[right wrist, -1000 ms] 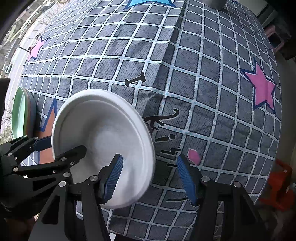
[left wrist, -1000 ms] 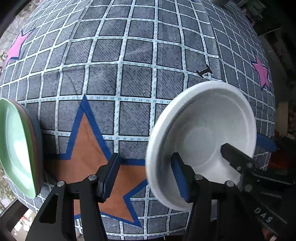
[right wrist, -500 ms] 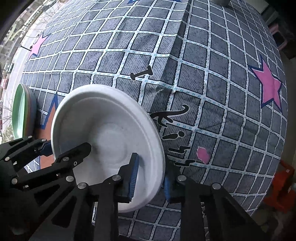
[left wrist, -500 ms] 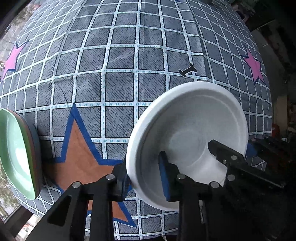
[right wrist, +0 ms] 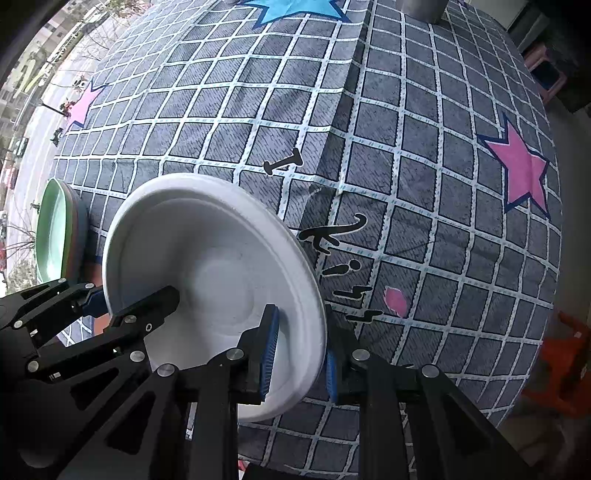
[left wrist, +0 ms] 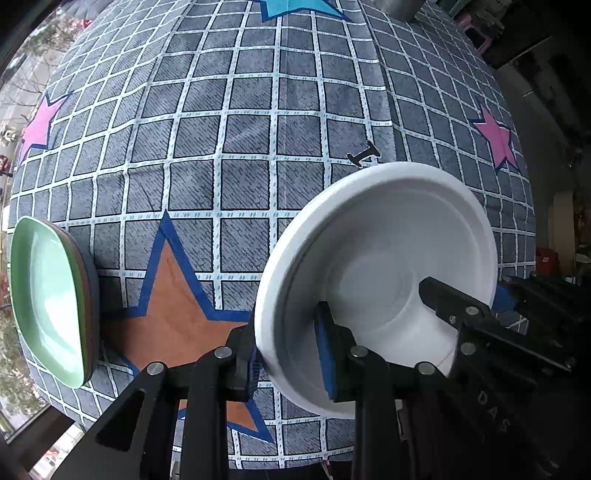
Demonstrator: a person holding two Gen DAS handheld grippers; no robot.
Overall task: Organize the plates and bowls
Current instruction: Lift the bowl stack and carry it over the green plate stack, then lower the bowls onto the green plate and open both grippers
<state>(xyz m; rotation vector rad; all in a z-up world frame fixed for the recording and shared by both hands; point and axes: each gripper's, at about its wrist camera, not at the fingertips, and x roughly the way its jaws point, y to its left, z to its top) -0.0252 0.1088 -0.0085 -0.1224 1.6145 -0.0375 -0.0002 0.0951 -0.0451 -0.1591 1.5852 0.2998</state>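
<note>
A white bowl (left wrist: 384,266) is held between both grippers above the table; it also shows in the right wrist view (right wrist: 207,266). My left gripper (left wrist: 288,358) is shut on the bowl's left rim. My right gripper (right wrist: 301,354) is shut on its right rim. A stack of plates with a green plate on top (left wrist: 48,299) stands at the table's left edge, left of the bowl, and shows in the right wrist view (right wrist: 55,236) too.
The table carries a grey checked cloth (left wrist: 258,133) with an orange star (left wrist: 173,314) under my left gripper and pink stars (right wrist: 524,166) to the sides. A metal container (right wrist: 421,7) stands at the far edge. An orange stool (right wrist: 565,362) is off the right side.
Both grippers closed on the bowl's rim, the left on the left side and the right on the right side. The bowl has stayed between them, above the table.
</note>
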